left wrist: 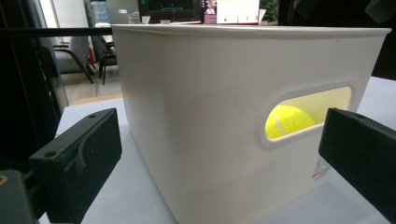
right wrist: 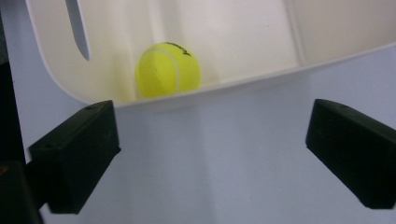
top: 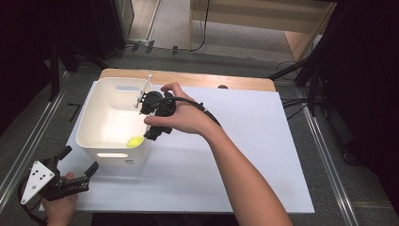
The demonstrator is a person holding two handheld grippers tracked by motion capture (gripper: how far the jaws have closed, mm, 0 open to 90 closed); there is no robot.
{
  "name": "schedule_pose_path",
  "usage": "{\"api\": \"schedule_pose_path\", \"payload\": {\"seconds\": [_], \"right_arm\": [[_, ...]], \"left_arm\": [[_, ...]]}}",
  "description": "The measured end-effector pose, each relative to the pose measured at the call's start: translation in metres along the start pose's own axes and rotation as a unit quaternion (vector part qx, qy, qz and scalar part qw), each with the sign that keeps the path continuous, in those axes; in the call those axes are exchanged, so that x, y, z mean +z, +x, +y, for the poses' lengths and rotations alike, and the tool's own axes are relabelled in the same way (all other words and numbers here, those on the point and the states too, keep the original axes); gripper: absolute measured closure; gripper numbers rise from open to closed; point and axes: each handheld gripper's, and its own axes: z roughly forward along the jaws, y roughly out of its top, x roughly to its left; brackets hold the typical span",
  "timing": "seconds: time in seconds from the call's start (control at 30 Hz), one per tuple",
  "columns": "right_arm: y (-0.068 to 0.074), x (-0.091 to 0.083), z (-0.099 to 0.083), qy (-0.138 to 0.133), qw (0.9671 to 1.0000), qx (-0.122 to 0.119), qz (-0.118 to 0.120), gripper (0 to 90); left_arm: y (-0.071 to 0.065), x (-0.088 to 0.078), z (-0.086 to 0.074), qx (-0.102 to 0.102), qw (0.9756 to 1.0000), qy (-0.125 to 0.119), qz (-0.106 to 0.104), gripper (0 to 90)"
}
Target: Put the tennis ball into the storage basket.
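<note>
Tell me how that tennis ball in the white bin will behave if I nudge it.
The tennis ball is round and lies loose, so it will likely roll at a light push. It sits in a corner of the white bin, whose walls should stop it quickly. Its felt cover probably grips the jaws well.

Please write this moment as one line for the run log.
ball: in bin, near corner | right gripper: open, empty, above bin edge | left gripper: open, empty, beside bin
</note>
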Motion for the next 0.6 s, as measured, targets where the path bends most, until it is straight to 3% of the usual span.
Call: {"api": "schedule_pose_path", "payload": {"seconds": [0.6], "right_arm": [[-0.001,-0.004,-0.050,-0.012,0.9992,0.033,-0.018,1.3]], "left_arm": [[0.000,0.000,0.000,0.002,1.0000,0.002,0.000,0.0]]}}
